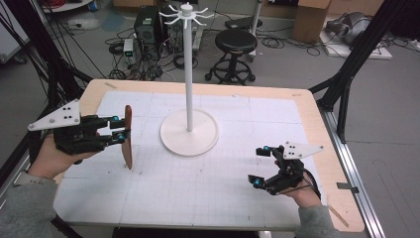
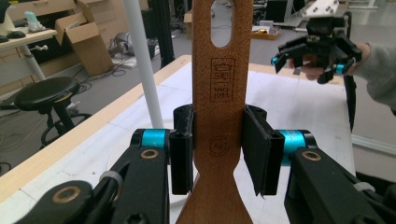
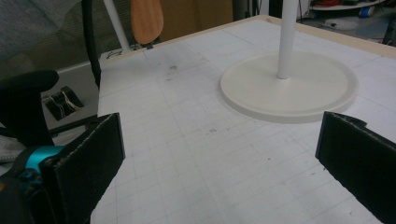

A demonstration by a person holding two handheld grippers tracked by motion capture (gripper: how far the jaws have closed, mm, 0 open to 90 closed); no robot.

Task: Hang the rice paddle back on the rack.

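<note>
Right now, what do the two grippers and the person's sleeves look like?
Both the left gripper and right gripper are black linkage frames with cyan joints, brass pivots and flat black pads. Each carries a grey triangular plate. Sleeves are grey. A black cable trails from the right gripper.

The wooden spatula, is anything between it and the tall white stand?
Nothing visible. The left gripper holds the wooden spatula upright, and bare white mat lies between it and the stand. The right gripper is open, farther off.
</note>
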